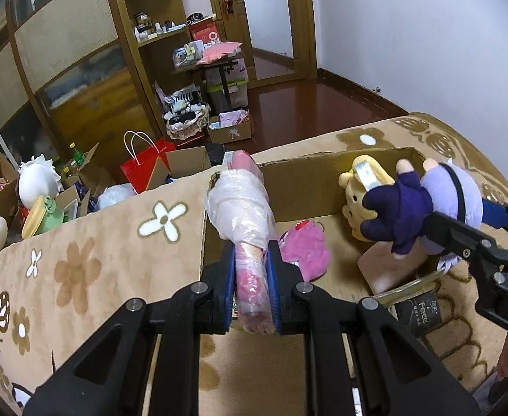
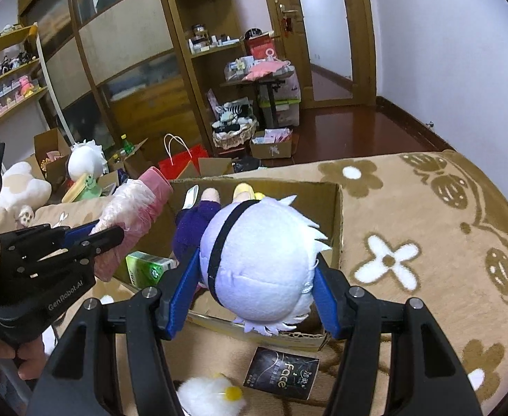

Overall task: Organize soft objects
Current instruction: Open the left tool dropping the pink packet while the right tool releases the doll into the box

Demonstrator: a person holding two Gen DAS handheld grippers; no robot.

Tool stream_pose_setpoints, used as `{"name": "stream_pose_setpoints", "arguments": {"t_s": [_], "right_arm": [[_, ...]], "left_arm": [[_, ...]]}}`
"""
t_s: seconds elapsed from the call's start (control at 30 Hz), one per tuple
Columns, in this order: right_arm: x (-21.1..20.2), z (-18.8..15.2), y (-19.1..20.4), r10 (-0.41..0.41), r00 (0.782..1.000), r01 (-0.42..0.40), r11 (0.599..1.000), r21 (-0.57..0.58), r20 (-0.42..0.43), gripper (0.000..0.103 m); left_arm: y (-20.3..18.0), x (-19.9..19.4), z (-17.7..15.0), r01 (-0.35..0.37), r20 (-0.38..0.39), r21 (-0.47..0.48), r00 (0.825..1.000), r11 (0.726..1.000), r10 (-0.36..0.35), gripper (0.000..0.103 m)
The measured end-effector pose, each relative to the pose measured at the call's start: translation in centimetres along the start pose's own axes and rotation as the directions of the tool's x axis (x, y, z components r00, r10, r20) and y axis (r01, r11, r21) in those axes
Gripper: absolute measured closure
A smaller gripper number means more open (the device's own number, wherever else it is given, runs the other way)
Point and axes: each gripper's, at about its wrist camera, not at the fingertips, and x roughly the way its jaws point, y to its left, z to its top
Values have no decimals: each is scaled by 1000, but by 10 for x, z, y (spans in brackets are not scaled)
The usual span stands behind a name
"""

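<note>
Two tongs (image 1: pixel 253 287) (image 2: pixel 252 289), one cardboard box (image 1: pixel 299 187), four plush toys (image 1: pixel 445 204) (image 1: pixel 305 248) (image 1: pixel 353 204) (image 1: pixel 243 208).

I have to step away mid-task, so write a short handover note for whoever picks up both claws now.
Left claw: shut on the plastic-wrapped pink roll, held at the cardboard box's left edge.
Right claw: shut on the purple-haired doll, held over the box.
Done: pink plush and yellow plush already in the box.
Left: drop both held items in; the white fluffy toy lies outside.
</note>
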Motion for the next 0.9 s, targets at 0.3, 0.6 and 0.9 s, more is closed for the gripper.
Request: {"name": "stream_pose_setpoints", "arguments": {"t_s": [0.3,0.6,0.9], "right_arm": [[15,-5,-12,10,999,-8,999,44,-47,38],[20,-9,-10,-1,997,3,999,34,-71,36],[21,-10,-8,-7,998,9,999,38,-70,36]], "left_arm": [[9,9,-1,26,-9,-42,1000,999,-27,87],[16,15,0,15,-37,-58,999,998,-17,84],[18,20,-5,17,-76,-70,997,997,-23,70]]}}
